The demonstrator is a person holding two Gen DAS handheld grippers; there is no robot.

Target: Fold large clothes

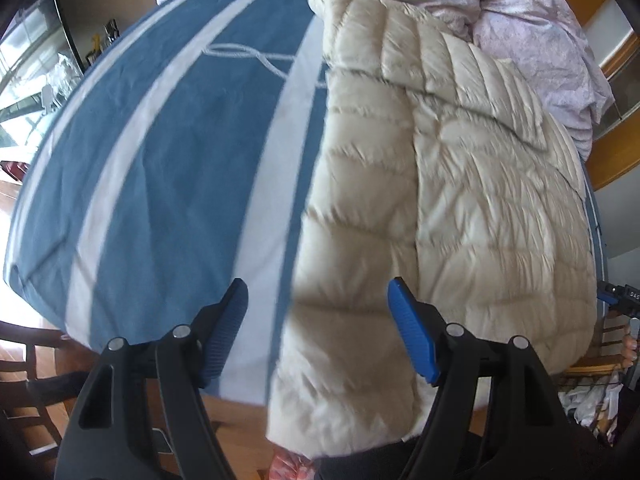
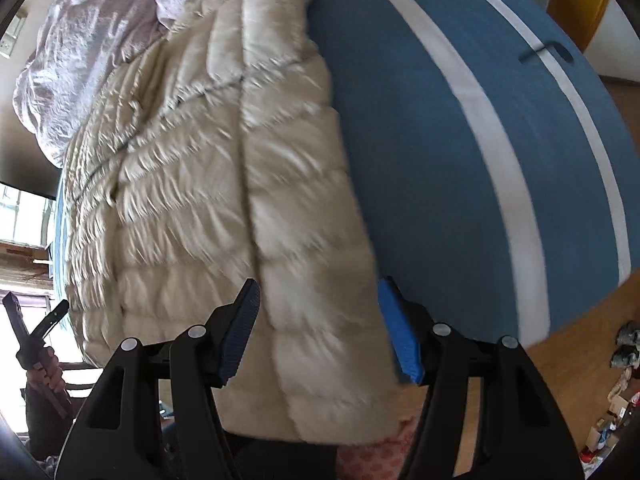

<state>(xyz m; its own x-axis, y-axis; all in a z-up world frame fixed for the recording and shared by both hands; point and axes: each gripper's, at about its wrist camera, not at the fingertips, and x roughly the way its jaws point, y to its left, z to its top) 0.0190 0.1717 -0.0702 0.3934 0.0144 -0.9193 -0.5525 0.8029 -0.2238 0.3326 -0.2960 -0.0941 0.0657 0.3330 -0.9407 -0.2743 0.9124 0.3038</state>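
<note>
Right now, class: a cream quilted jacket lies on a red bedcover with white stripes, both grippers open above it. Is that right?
Not quite: the bedcover is blue with white stripes, as both wrist views show. The cream quilted jacket lies on it, left gripper and right gripper open above.

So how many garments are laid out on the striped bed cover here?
1: a cream quilted puffer jacket, lying lengthwise on the blue-and-white striped bed cover, below the crumpled pale lilac bedding. More could be hidden beneath.
</note>
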